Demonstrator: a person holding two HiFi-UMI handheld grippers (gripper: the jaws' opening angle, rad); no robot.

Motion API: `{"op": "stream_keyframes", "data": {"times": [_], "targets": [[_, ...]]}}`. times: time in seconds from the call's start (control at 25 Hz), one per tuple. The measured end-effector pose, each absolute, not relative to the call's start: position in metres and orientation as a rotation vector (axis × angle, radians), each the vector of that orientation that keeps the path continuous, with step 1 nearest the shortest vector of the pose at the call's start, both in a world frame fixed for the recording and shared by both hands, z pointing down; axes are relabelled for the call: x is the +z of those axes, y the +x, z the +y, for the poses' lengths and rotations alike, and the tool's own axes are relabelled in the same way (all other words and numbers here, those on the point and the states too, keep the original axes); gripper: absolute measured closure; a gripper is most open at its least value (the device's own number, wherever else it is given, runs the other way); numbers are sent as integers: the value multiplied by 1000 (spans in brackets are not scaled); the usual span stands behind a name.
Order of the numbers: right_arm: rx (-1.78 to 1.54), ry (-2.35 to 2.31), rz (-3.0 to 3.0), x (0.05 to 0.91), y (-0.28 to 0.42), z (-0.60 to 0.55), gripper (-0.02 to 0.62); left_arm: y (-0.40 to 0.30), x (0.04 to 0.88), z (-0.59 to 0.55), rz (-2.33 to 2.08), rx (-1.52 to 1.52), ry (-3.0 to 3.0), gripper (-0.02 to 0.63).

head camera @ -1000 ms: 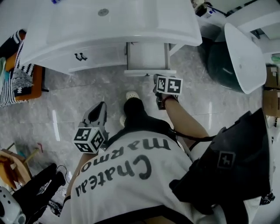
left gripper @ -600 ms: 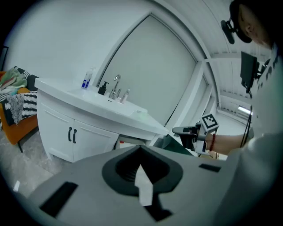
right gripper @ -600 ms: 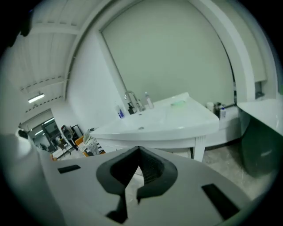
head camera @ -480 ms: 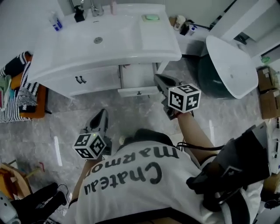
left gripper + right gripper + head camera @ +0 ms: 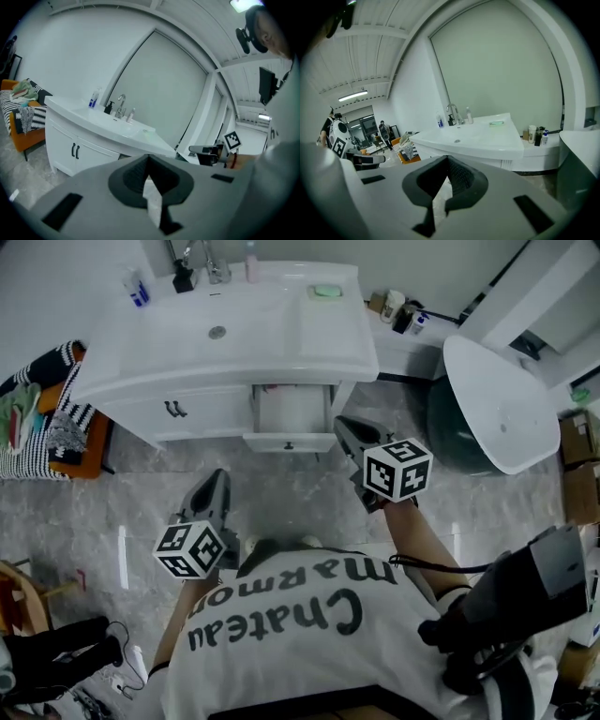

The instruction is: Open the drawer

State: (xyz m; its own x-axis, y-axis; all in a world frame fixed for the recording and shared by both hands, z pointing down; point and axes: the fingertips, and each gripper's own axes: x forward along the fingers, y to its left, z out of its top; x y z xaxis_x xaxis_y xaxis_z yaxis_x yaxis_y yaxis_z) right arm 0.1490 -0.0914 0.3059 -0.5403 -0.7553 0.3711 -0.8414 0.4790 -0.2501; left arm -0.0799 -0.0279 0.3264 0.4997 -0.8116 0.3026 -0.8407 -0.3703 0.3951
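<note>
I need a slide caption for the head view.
Drawer of the white sink cabinet stands open; left gripper and right gripper are held in front of it, both empty.

- Faucet (image 5: 212,262) behind a white sink (image 5: 267,329); green soap (image 5: 327,291) to its right.
- Blue bottle (image 5: 138,289) at the sink's left corner.
- Orange chair (image 5: 92,448) under striped cloth (image 5: 33,457).
- White tub (image 5: 497,409), far right.
- Marble floor (image 5: 281,498).

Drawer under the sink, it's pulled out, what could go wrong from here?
The drawer juts out of the vanity right in front of the person, so a step forward could bang into it. The right gripper, shut and empty, hangs close beside the drawer's front corner; a careless swing might hit it.
</note>
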Motion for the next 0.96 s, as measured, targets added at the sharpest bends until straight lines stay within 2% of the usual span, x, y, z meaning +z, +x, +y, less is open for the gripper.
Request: {"op": "stream_keyframes", "data": {"times": [0.44, 0.96], "targets": [[609, 1302, -2545, 324, 180, -63, 584, -59, 326, 4, -1498, 43, 2228, 601], [584, 1267, -2569, 323, 183, -60, 584, -50, 325, 8, -1528, 49, 2213, 601]]}}
